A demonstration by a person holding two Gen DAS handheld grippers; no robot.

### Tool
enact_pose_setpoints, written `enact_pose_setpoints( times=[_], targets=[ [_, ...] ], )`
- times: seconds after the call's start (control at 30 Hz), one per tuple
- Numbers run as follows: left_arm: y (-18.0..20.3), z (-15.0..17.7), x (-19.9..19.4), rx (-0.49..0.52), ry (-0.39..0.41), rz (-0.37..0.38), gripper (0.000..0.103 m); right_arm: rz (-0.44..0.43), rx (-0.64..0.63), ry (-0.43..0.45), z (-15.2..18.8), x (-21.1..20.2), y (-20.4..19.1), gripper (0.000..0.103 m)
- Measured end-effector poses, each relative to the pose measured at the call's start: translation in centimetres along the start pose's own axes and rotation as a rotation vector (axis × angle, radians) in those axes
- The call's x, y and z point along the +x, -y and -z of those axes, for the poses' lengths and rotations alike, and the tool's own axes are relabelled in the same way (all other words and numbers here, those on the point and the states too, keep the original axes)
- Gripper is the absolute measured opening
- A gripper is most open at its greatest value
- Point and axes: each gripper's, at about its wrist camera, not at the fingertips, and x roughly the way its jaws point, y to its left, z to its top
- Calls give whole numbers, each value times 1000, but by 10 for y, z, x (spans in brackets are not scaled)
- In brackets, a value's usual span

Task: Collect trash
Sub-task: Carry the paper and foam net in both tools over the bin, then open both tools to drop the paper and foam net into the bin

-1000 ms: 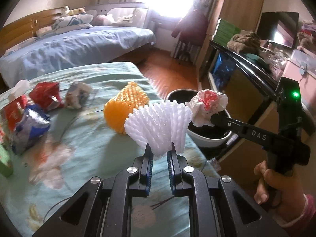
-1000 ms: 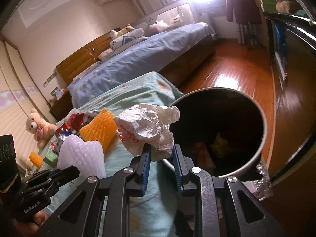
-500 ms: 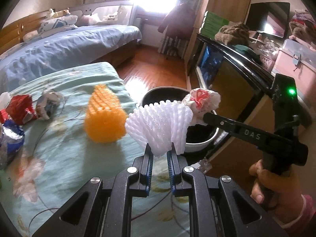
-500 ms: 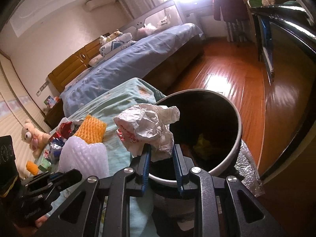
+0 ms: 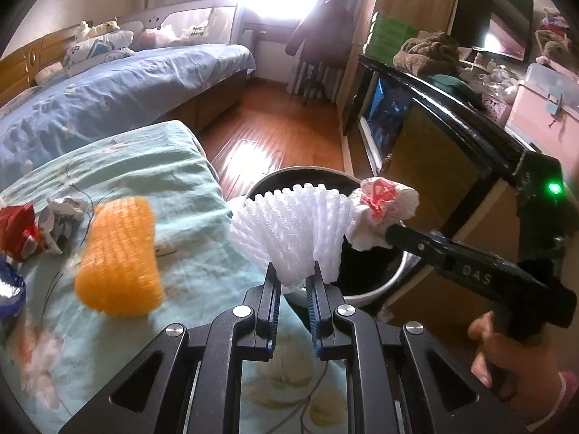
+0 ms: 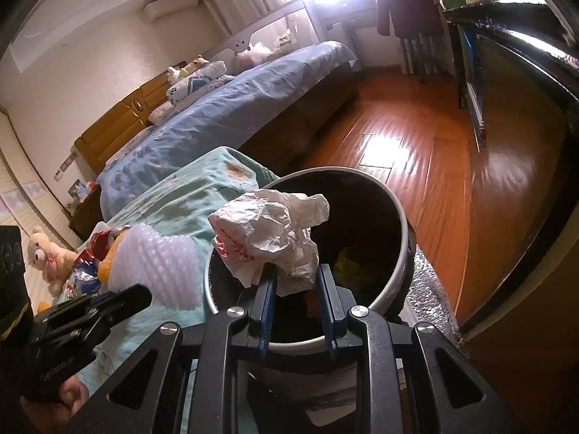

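Observation:
My left gripper (image 5: 292,278) is shut on a white foam fruit net (image 5: 293,228) and holds it at the near rim of the round black bin (image 5: 365,294). My right gripper (image 6: 296,278) is shut on a crumpled white and red paper wrapper (image 6: 271,235), held over the bin's open mouth (image 6: 362,224). The wrapper also shows in the left wrist view (image 5: 380,213), just right of the white net. The white net shows in the right wrist view (image 6: 159,264), left of the bin. Some trash lies in the bin's bottom.
An orange foam net (image 5: 115,264), a crumpled paper ball (image 5: 63,217) and a red wrapper (image 5: 16,231) lie on the teal bedspread (image 5: 144,166). A black cabinet (image 5: 452,130) stands right of the bin. A blue bed (image 5: 108,94) and wood floor (image 6: 398,137) lie beyond.
Both grippers have moved toward the bin with their loads. The paper wrapper now hangs over the bin's mouth and the white net has reached its rim. The orange net has slid left in view.

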Motion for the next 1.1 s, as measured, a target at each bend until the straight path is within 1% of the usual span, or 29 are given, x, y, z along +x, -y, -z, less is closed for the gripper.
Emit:
enact_pose_setpoints(
  times=[0.47,0.73,0.83,0.9,0.93,0.97,1.0,1.03,1.1],
  targets=[
    [6,-21,39,-2,-39,-3,13,44,0,-12,-8,13,9,26],
    [8,-24,51,2,-61,3,13,62,2,-15,-14,17,12,26],
    [8,-27,54,2,-67,4,18,65,0,-19,-17,19,13,28],
    [8,-28,55,2,-68,1,23,67,3,-22,-18,21,14,34],
    [9,-28,55,1,-71,-1,27,68,5,-23,-19,21,15,38],
    [9,-27,54,0,-72,1,38,67,10,-24,-19,21,16,46],
    [10,-27,52,3,-71,5,49,67,16,-24,-19,21,17,50],
    [10,-26,50,4,-65,1,52,65,21,-21,-20,20,17,55],
    [11,-22,44,10,-54,-4,53,65,25,-11,-19,17,17,58]
  ],
)
